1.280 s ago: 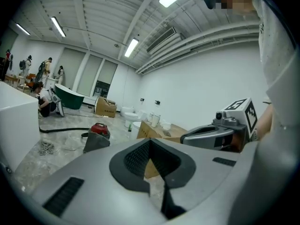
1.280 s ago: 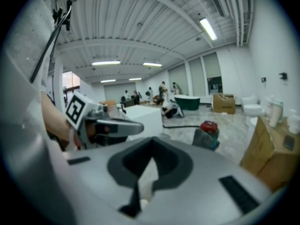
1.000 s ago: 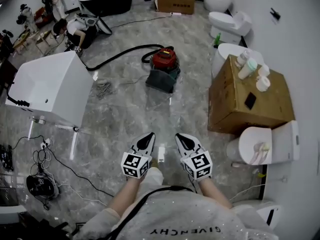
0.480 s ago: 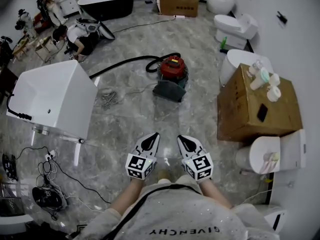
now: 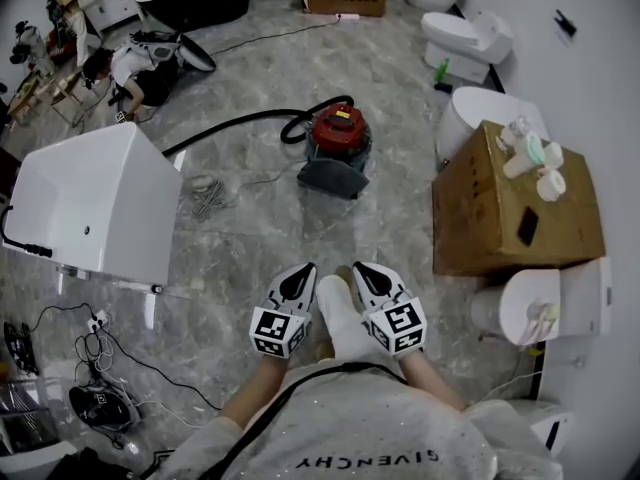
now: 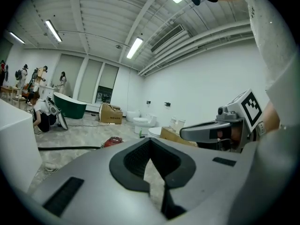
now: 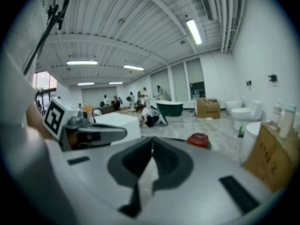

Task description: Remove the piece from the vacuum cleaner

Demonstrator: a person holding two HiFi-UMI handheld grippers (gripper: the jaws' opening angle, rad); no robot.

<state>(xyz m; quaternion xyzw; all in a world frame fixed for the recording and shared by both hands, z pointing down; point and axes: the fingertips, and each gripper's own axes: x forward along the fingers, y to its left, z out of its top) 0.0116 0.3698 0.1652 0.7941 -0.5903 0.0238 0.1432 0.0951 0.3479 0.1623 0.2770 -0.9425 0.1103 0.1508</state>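
Grey marbled floor fills the head view, and my left gripper (image 5: 298,274) and right gripper (image 5: 364,276) sit side by side low over it, close to my body. Both pairs of jaws are pressed fully together and grip nothing (each gripper view shows only floor through the small gap behind the tips). The vacuum cleaner (image 5: 337,143), red on top with a dark grey base, stands on the floor well ahead of both grippers, untouched, and its black hose (image 5: 240,120) curves away to the left. On the right, the cardboard box (image 5: 490,218) is closed and carries a few white bottles (image 5: 527,154) and a flat black object (image 5: 527,226) on its top. A white bathtub (image 5: 90,198) stands to the left.
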